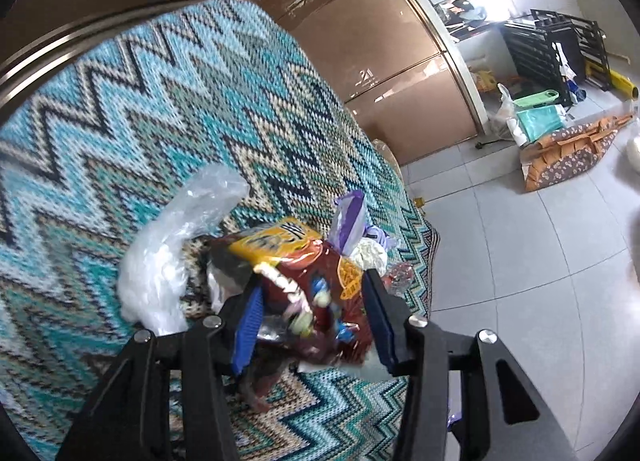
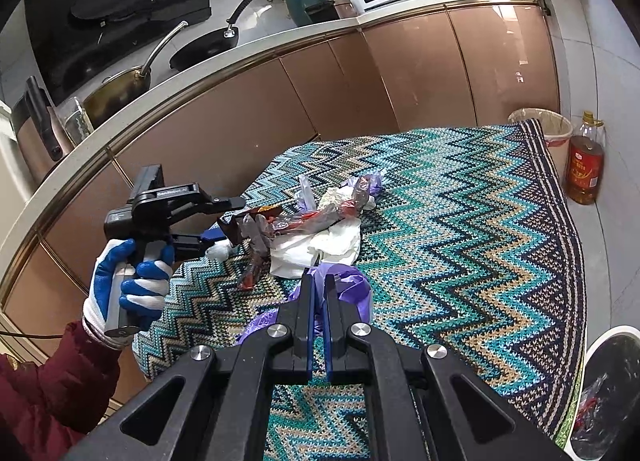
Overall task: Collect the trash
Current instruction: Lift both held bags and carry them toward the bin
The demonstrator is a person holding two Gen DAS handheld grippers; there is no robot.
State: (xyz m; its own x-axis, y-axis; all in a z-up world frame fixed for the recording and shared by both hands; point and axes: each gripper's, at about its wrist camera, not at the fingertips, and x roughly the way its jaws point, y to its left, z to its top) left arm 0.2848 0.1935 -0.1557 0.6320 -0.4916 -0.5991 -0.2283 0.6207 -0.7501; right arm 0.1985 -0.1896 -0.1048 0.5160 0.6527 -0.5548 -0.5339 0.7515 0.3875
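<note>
A pile of trash lies on the zigzag-patterned cloth [image 2: 460, 221]. It holds a red-brown and yellow snack wrapper [image 1: 304, 273], white crumpled tissue [image 2: 320, 245], a purple wrapper [image 1: 348, 221] and a clear plastic bag [image 1: 180, 245]. My left gripper [image 1: 312, 281] is open, and the snack wrapper sits between its blue pads. In the right wrist view the left gripper [image 2: 230, 221] straddles the wrapper's end, held by a gloved hand [image 2: 128, 285]. My right gripper [image 2: 319, 281] is shut on a purple plastic bag [image 2: 348, 289] at the near side of the pile.
A black bin [image 2: 612, 381] with a liner stands at the lower right, beside the table. Another lined bin [image 2: 544, 129] and an oil bottle [image 2: 586, 169] stand past the far corner. Brown cabinets [image 2: 400, 73] run close behind the table. Bags and boxes [image 1: 560, 141] clutter the floor.
</note>
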